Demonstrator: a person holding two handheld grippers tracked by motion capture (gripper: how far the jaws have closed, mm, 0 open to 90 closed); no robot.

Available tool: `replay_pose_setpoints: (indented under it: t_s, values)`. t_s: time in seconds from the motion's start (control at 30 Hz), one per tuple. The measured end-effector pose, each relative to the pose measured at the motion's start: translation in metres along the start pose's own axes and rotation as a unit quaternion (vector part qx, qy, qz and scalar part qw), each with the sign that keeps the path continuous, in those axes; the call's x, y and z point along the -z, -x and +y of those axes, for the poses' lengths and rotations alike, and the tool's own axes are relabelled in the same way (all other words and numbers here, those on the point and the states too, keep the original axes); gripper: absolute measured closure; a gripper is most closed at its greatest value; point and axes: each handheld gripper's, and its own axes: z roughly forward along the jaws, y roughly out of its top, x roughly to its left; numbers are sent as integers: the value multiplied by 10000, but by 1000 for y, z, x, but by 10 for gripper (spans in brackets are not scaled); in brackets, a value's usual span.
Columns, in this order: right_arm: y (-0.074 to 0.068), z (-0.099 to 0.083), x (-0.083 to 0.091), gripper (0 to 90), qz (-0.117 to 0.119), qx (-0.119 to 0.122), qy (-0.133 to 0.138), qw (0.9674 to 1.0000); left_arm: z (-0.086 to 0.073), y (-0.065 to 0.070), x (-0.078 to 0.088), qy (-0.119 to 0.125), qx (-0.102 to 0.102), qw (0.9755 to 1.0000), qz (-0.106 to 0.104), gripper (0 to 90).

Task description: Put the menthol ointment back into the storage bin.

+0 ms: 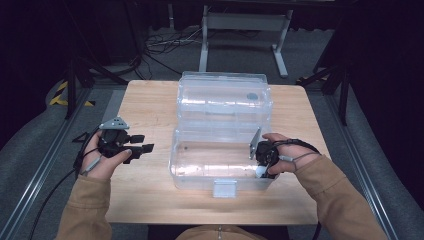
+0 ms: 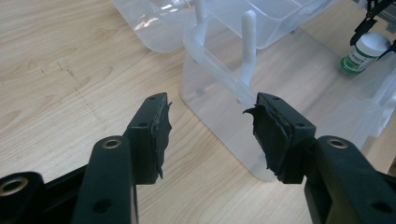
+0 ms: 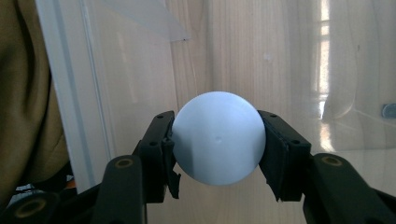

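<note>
High view: a clear box (image 1: 220, 160) sits mid-table (image 1: 150, 105), its lid (image 1: 225, 97) swung open and lying behind it, latch at the near wall. Left gripper (image 1: 142, 143) is held over bare table just left of the box, jaws pointing toward the box, parted, nothing between them. Right gripper (image 1: 263, 172) is at the box's right end, pointing down inside the near right corner, a bit of white showing at its tip. Left gripper view: jaws stand wide apart with nothing in the gap; the frayed pads (image 2: 161, 135) hang above the wood, box corner just beyond them and not touched. Far across the box, a white bottle (image 2: 366, 51) with a green label band is gripped from above by the other gripper, low inside the box. Right gripper view: jaws clamped on the bottle, seen cap-end on as a white disc (image 3: 218, 137); both pads press its sides. Box floor and wood grain lie behind it, the box's near wall at left. Whether the bottle's base touches the box floor cannot be told.
</note>
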Motion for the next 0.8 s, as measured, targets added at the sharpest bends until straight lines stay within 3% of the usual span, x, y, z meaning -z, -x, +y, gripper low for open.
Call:
replay_pose_setpoints:
  t_s: [0.57, 0.8]
  values:
    - [1, -3, 1, 475, 5, -47, 81, 10000, 0, 0, 0, -15, 25, 10000, 7, 464]
    - [-1, -5, 6, 472, -33, -107, 367, 9993, 2, 1, -3, -29, 2, 10000, -23, 464]
